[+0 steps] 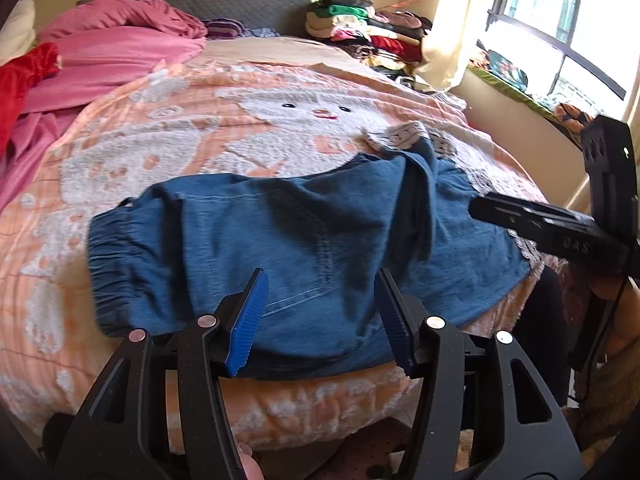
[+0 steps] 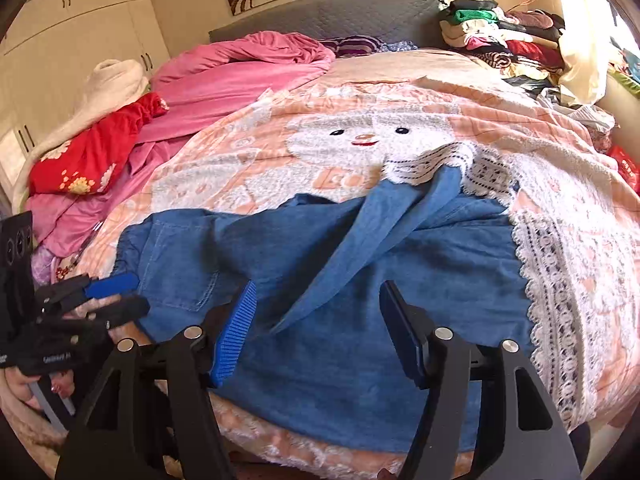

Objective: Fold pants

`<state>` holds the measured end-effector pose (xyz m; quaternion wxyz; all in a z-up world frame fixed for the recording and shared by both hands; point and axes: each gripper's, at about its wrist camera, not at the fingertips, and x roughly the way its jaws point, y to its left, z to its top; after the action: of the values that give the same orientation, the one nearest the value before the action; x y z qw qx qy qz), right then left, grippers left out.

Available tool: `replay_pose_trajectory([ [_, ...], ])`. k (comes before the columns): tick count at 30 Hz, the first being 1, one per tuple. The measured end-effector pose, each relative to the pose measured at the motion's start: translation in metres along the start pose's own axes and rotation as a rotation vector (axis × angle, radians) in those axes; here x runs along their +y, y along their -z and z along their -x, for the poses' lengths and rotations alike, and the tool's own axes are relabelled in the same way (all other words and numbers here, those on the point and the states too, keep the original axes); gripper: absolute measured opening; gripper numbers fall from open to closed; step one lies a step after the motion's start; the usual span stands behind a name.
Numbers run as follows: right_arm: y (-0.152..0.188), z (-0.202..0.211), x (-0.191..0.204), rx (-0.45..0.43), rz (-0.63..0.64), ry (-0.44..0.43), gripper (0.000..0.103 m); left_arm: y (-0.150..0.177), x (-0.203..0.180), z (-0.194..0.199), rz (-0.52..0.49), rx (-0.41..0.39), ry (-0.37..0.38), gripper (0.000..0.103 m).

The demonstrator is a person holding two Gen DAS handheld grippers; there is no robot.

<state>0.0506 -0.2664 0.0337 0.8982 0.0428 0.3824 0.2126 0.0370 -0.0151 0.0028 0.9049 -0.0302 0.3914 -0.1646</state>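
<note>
1. Blue denim pants (image 1: 280, 248) lie across the near part of the bed, on a peach blanket with a white bear print (image 1: 224, 128). Elastic waistband at the left; lace-trimmed leg hems (image 2: 560, 300) at the right.
2. One pant leg (image 2: 360, 240) is folded back over the other and runs diagonally toward the far lace cuff (image 2: 432, 160).
3. Left gripper (image 1: 320, 316): blue-padded fingers spread wide, holding nothing, hovering over the near edge of the pants by the back pocket.
4. Right gripper (image 2: 320, 332): fingers likewise spread apart, empty, poised above the near leg fabric.
5. Background: pink bedding (image 2: 240, 72), a red floral garment (image 2: 92, 160), a stack of folded clothes (image 2: 500, 36) near the window.
</note>
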Motion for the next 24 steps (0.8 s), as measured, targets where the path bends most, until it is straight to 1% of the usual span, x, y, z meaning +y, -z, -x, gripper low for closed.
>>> replay_pose_trajectory([
  [1,-0.002,0.0,-0.002,-0.002,0.002,0.006,0.066,-0.001,-0.005,-0.004,-0.008,0.004,0.017,0.047],
  [7,-0.025,-0.009,-0.016,-0.005,0.028,0.046,0.067,-0.01,-0.028,-0.027,-0.038,0.04,0.09,0.047],
  [16,-0.066,-0.049,-0.03,0.013,0.082,0.096,0.067,-0.024,-0.061,-0.058,-0.105,0.078,0.15,0.048],
  [20,-0.081,-0.07,-0.035,0.038,0.09,0.086,0.067,-0.029,-0.072,-0.074,-0.119,0.095,0.18,0.048],
  [22,-0.089,-0.084,-0.038,0.064,0.099,0.092,0.067,-0.031,-0.076,-0.083,-0.122,0.108,0.193,0.048],
  [23,-0.093,-0.091,-0.04,0.077,0.101,0.098,0.067,-0.032,-0.079,-0.086,-0.125,0.112,0.201,0.047],
  [24,-0.097,-0.098,-0.041,0.089,0.105,0.104,0.067,-0.033,-0.08,-0.091,-0.129,0.116,0.204,0.044],
])
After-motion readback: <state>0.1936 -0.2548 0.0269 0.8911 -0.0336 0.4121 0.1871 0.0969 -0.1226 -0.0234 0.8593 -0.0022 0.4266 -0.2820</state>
